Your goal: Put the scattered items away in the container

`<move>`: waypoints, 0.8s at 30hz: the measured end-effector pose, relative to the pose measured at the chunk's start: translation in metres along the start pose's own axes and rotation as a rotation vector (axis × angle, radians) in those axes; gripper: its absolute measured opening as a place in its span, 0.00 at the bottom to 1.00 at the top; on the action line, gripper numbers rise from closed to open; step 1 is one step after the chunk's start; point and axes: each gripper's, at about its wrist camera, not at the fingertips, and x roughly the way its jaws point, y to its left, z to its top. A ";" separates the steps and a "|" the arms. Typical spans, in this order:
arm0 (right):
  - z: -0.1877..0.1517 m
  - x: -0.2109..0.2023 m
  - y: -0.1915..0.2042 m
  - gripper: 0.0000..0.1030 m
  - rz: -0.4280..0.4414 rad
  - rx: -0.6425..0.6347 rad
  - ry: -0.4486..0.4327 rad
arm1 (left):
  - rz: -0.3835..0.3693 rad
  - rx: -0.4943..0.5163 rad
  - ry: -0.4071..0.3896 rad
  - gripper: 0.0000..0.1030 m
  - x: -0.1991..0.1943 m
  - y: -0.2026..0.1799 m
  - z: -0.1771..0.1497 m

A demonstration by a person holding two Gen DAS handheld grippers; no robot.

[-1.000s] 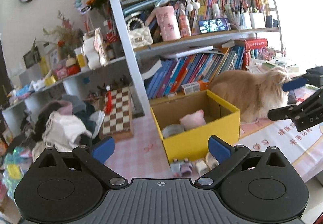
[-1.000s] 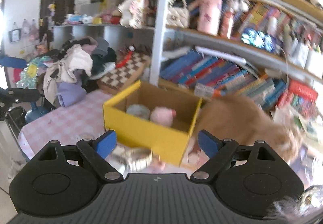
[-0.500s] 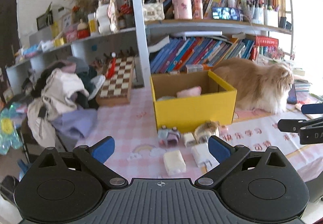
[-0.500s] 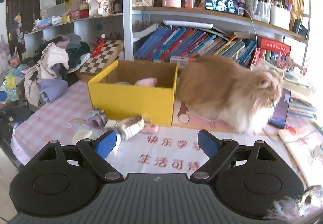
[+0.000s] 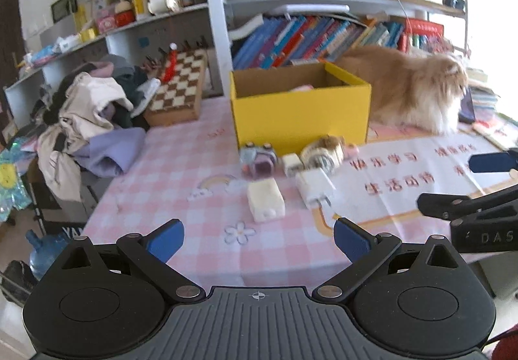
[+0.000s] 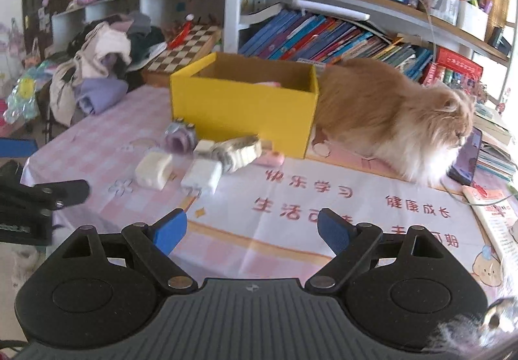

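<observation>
The yellow box [image 5: 301, 113] stands open on the pink checked cloth, brown cardboard inside, and something pink [image 5: 301, 88] shows just above its front wall. In front of the box lie the loose things, close together. A small purple-grey toy [image 5: 258, 159] sits at the left of the box's front, a small white cube [image 5: 291, 162] just beside it. Next comes a cream roll [image 5: 322, 152] lying on its side – blurred, so its kind is not clear – with a small pink piece [image 5: 351, 151] to its right. Nearer the cameras lie a pale block [image 5: 265, 201] and a white charger plug [image 5: 314, 186], a little apart.
</observation>
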 end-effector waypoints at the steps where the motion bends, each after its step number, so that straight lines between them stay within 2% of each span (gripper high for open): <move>1: -0.001 0.001 0.002 0.86 0.005 -0.009 0.005 | -0.004 0.004 0.004 0.97 0.001 -0.001 -0.001; 24: -0.005 0.014 0.020 0.92 0.022 -0.038 0.092 | -0.033 -0.022 0.063 0.97 0.012 0.005 -0.012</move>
